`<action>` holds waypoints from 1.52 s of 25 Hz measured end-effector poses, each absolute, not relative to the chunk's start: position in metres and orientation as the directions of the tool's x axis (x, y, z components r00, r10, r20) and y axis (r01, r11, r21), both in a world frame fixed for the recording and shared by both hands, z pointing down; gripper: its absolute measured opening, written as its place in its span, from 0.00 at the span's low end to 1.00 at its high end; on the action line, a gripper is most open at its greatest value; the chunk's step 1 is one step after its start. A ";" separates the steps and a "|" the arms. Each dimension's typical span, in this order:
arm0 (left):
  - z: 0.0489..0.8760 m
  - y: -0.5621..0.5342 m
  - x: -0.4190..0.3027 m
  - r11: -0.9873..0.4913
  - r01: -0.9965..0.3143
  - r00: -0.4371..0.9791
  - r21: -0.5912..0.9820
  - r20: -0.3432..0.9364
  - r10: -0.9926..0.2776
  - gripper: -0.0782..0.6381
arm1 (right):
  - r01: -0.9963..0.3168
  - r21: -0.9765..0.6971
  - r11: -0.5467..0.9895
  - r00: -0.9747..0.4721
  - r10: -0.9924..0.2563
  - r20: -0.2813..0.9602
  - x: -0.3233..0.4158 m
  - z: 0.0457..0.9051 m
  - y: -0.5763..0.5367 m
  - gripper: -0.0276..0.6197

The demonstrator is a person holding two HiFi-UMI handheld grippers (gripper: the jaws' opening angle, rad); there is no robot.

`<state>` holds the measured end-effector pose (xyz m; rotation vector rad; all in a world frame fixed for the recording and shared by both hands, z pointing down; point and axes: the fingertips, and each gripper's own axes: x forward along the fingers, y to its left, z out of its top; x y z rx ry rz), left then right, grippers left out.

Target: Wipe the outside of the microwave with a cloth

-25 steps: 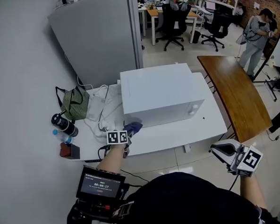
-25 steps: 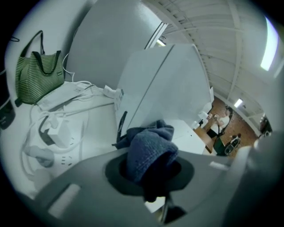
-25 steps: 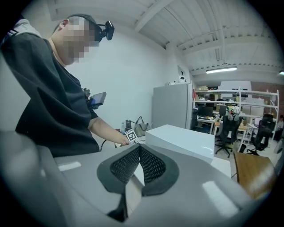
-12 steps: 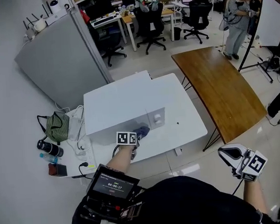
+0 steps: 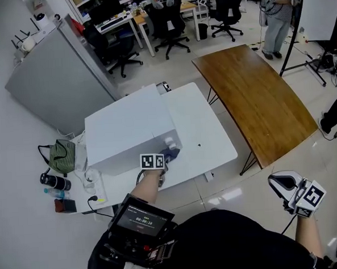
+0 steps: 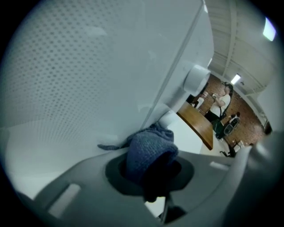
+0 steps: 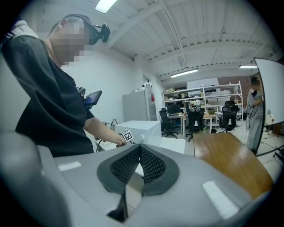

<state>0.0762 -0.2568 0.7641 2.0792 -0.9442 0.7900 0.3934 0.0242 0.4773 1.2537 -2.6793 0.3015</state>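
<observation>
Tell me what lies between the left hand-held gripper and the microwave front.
The blue cloth, clamped in the left hand-held gripper, lies against the microwave front; the left gripper view shows it.

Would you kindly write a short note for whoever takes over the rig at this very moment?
Left gripper: shut on the cloth, which is held against the microwave's front, low down beside the knobs.
Right gripper: shut, empty, held out over the floor to the right of the table.
Microwave: stands on the table.
Done: cloth gripped and at the front face. How much has been wiped does not show.
Left: probably the rest of the front, then the top and sides.
</observation>
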 end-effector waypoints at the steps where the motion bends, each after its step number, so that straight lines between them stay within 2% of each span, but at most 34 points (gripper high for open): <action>1: 0.761 -0.254 0.070 -0.478 -0.805 0.551 0.353 0.744 -0.379 0.19 | -0.762 -0.108 0.639 -0.644 -0.728 0.235 0.384 0.475 0.022 0.05; 5: 0.754 -0.232 0.003 -0.427 -0.824 0.544 0.374 0.732 -0.410 0.19 | -0.694 -0.080 0.715 -0.712 -0.666 0.223 0.318 0.458 0.006 0.05; 10: 0.746 -0.216 -0.163 -0.308 -0.882 0.469 0.357 0.729 -0.499 0.19 | -0.587 -0.090 0.805 -0.803 -0.564 0.192 0.193 0.435 -0.010 0.05; 13: 0.739 -0.209 -0.248 -0.258 -0.904 0.427 0.341 0.723 -0.543 0.19 | -0.537 -0.083 0.839 -0.832 -0.511 0.218 0.126 0.433 -0.013 0.05; 18: 0.745 -0.205 -0.306 -0.242 -0.906 0.423 0.348 0.721 -0.548 0.19 | -0.485 -0.071 0.872 -0.851 -0.451 0.269 0.055 0.428 -0.004 0.05; 22: 0.756 -0.216 -0.289 -0.274 -0.891 0.454 0.363 0.720 -0.525 0.19 | -0.531 -0.057 0.845 -0.820 -0.496 0.287 0.063 0.422 -0.002 0.05; 28: 0.774 -0.234 -0.214 -0.301 -0.883 0.466 0.360 0.752 -0.467 0.19 | -0.615 -0.060 0.786 -0.765 -0.577 0.286 0.136 0.429 0.006 0.05; 35: 0.786 -0.252 -0.036 -0.354 -0.857 0.500 0.374 0.769 -0.398 0.19 | -0.691 -0.098 0.716 -0.718 -0.665 0.207 0.289 0.442 0.001 0.05; 38: 0.787 -0.259 0.046 -0.398 -0.830 0.538 0.391 0.750 -0.385 0.19 | -0.754 -0.092 0.651 -0.653 -0.724 0.223 0.364 0.454 0.007 0.05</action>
